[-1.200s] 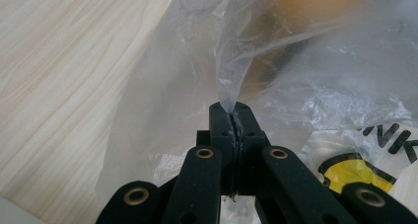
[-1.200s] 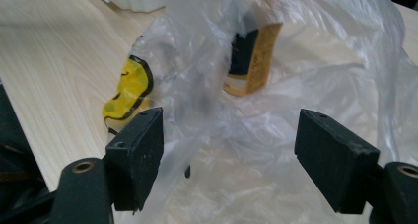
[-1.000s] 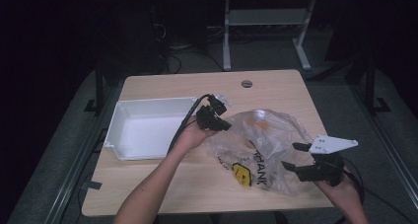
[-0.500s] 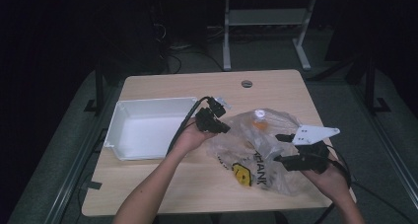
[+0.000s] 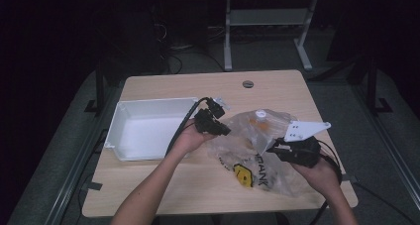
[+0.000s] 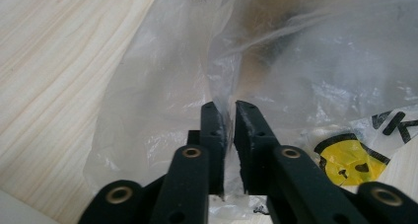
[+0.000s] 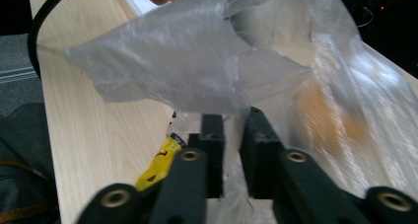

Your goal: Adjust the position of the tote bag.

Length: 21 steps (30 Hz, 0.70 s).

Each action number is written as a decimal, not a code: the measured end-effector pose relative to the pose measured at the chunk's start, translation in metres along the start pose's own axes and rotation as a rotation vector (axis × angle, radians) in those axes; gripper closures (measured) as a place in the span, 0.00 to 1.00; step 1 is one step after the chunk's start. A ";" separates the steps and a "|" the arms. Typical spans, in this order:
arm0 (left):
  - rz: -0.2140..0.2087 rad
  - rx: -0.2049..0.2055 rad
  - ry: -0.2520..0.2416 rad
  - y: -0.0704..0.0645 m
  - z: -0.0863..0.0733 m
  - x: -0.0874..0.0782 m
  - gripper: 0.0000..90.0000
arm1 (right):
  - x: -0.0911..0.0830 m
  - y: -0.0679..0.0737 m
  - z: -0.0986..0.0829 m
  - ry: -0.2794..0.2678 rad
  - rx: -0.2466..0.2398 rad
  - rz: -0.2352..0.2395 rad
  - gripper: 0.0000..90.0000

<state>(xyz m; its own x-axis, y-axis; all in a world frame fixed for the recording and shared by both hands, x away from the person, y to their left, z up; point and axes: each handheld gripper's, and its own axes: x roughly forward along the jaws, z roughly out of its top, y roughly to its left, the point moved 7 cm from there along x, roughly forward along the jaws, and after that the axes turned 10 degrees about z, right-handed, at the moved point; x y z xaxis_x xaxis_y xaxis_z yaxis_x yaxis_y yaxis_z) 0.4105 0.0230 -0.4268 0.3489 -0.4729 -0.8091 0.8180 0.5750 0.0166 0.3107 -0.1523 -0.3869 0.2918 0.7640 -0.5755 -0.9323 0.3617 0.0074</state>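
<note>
A clear plastic bag (image 5: 277, 173) with a yellow smiley print (image 5: 243, 175) and black lettering lies on the wooden table (image 5: 198, 86). Inside it I make out a white-capped bottle (image 5: 259, 115) with something orange. My left gripper (image 5: 227, 131) is shut on the bag's left edge; the film (image 6: 222, 76) rises between its jaws (image 6: 230, 116). My right gripper (image 5: 273, 148), under its grey plate (image 5: 307, 130), is shut on a fold of the bag (image 7: 187, 71) near the middle, with thin film between the jaws (image 7: 235, 121). The orange blur (image 7: 325, 110) shows through the plastic.
An empty white rectangular tray (image 5: 148, 131) sits on the table to the left of the bag, just beyond my left hand. A round cable hole (image 5: 247, 84) is near the table's far edge. Desk legs and cables stand on the dark floor behind.
My right gripper has moved left from the bag's right edge to its middle and closed on the film. The left gripper has held still on the bag.
</note>
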 end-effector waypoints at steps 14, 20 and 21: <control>-0.002 -0.002 -0.094 -0.001 -0.006 -0.033 0.63 | 0.015 0.001 0.010 0.020 0.000 0.009 0.99; -0.017 0.045 -0.122 -0.013 -0.006 -0.043 0.59 | 0.024 -0.001 0.015 0.035 0.008 -0.001 0.99; -0.027 0.046 -0.138 -0.017 -0.005 -0.044 0.58 | 0.025 -0.002 0.015 0.038 0.007 -0.003 0.99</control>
<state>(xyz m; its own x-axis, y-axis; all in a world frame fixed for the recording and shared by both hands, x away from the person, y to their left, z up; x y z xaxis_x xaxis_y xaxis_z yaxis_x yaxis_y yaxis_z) 0.3789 0.0374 -0.3940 0.3834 -0.5774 -0.7209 0.8471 0.5308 0.0254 0.3230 -0.1257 -0.3893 0.2863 0.7421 -0.6060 -0.9298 0.3679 0.0114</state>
